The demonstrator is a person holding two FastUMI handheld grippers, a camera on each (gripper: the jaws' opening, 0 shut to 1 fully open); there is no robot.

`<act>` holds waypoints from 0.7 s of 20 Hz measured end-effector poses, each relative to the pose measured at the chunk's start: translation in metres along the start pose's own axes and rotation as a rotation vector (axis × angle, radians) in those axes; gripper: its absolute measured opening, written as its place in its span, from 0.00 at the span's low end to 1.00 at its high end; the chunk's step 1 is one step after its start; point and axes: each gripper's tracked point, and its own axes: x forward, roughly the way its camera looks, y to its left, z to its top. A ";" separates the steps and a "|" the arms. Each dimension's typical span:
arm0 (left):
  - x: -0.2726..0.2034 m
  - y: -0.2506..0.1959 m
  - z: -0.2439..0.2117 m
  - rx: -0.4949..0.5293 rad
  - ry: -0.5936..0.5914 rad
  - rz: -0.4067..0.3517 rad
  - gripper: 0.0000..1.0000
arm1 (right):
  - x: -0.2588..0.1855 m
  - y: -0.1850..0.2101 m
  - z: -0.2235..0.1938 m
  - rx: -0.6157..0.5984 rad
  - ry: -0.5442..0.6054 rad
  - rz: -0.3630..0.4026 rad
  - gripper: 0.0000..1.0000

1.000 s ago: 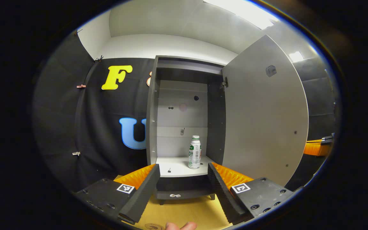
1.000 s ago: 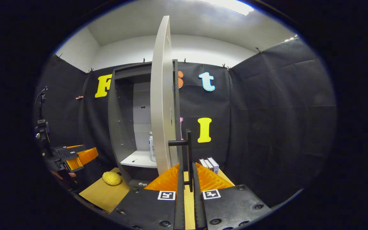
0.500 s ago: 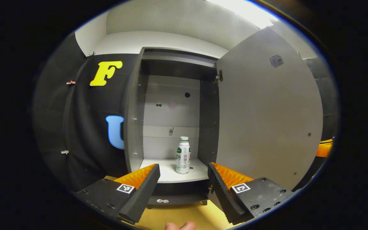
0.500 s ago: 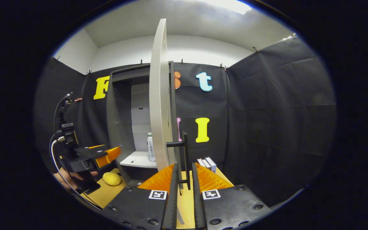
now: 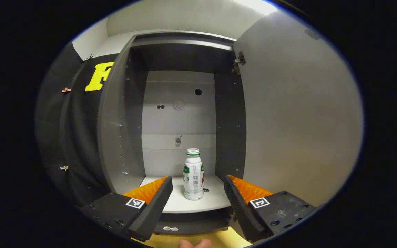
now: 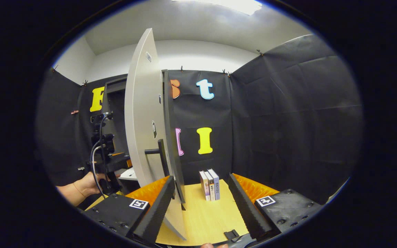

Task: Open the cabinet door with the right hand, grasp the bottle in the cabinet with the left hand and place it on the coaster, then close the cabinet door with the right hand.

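Observation:
A white bottle [image 5: 193, 174] with a green label stands upright on the cabinet's pale shelf [image 5: 181, 204]. My left gripper [image 5: 197, 179] is open just in front of the shelf edge, with the bottle beyond and between its fingers, not touching. The grey cabinet door [image 5: 298, 113] stands swung wide to the right. In the right gripper view the door [image 6: 143, 120] is seen nearly edge-on, its dark bar handle [image 6: 159, 153] free. My right gripper [image 6: 201, 177] is open, just right of the door's lower edge. The left gripper [image 6: 107, 165] held by a hand [image 6: 84, 184] shows beyond the door.
Three small books [image 6: 209, 184] stand upright on the wooden table [image 6: 202, 213] by the back cloth wall. A small black piece [image 6: 232, 234] lies near the table's front edge. The cabinet's side walls [image 5: 119, 120] frame the shelf closely.
My left gripper has moved forward to the shelf, so the bottle looks larger and centred. My right gripper has let go of the door handle, opened, and shifted right of the door.

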 end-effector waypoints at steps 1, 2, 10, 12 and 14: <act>0.015 0.001 -0.004 0.004 0.013 0.005 0.95 | 0.002 -0.006 -0.001 0.004 -0.002 -0.010 0.97; 0.030 0.001 -0.010 0.005 0.030 0.012 0.92 | 0.003 -0.013 -0.001 0.007 -0.005 -0.022 0.97; 0.132 0.016 -0.062 -0.019 0.124 0.077 0.95 | 0.017 -0.053 -0.003 -0.035 -0.019 -0.093 0.98; 0.148 0.021 -0.062 -0.009 0.105 0.092 0.95 | 0.020 -0.057 -0.003 -0.035 -0.014 -0.101 0.98; 0.160 0.022 -0.061 -0.008 0.095 0.101 0.95 | 0.021 -0.058 -0.004 -0.036 -0.008 -0.103 0.98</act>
